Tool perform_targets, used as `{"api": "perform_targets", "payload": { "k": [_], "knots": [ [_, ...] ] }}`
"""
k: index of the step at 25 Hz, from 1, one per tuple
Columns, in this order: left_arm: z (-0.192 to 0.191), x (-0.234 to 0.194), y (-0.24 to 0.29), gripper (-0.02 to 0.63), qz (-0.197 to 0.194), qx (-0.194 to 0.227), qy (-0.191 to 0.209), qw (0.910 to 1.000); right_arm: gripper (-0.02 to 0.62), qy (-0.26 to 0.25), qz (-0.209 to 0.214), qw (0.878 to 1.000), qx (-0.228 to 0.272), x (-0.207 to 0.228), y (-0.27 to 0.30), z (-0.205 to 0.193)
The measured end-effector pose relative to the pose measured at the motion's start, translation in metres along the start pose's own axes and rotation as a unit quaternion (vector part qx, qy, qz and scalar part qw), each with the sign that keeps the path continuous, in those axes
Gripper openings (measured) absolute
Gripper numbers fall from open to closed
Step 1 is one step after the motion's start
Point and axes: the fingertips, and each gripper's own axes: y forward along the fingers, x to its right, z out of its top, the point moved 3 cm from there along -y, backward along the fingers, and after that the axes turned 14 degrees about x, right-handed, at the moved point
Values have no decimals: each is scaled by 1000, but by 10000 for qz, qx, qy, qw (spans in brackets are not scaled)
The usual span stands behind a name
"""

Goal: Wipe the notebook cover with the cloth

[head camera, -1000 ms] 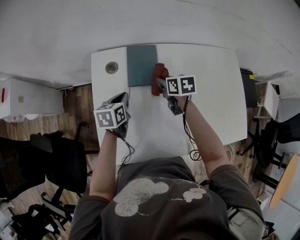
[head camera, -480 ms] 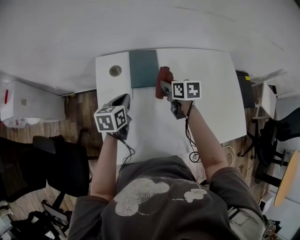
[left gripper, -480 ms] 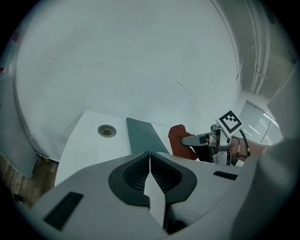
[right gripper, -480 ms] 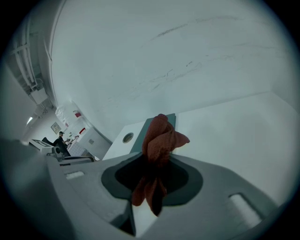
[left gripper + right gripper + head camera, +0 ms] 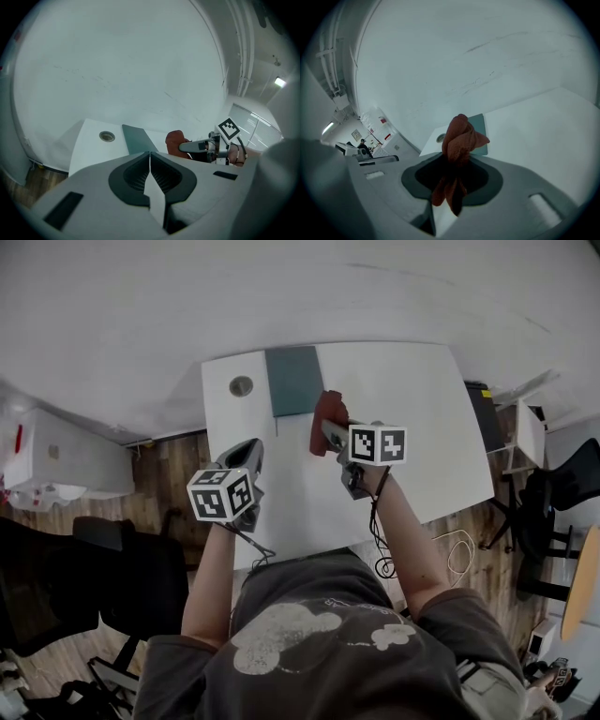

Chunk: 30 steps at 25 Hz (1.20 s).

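Observation:
A dark teal notebook (image 5: 292,380) lies flat at the far edge of the white table (image 5: 412,418), also seen as a notebook (image 5: 136,139) in the left gripper view and a notebook (image 5: 480,131) in the right gripper view. My right gripper (image 5: 328,432) is shut on a crumpled red-brown cloth (image 5: 328,413), held just right of the notebook's near corner. The cloth (image 5: 459,140) bunches upward out of the jaws. My left gripper (image 5: 246,457) hovers over the table's left edge, shut and holding nothing, its gripper tips (image 5: 150,157) pressed together.
A round grommet hole (image 5: 241,385) sits in the table left of the notebook. A white wall runs behind the table. Black chairs (image 5: 131,568) stand on the wooden floor at left, and a white cabinet (image 5: 56,465) at far left. A cable (image 5: 450,554) hangs off the near edge.
The right gripper with the cloth has shifted slightly away from the notebook's edge toward me. The head view has drifted, so the table sits lower in frame. The left gripper stays near the left edge.

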Motion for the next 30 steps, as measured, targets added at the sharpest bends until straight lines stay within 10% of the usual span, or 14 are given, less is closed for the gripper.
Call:
{"api": "perform_targets", "payload": {
  "k": [17, 30],
  "knots": [
    [-22, 20, -31, 0, -644, -54, 522, 9965, 109, 428, -55, 9989, 183, -27, -57, -59],
    [-45, 50, -72, 0, -84, 97, 428, 9990, 109, 469, 608, 9970, -72, -46, -103, -101]
  ]
}}
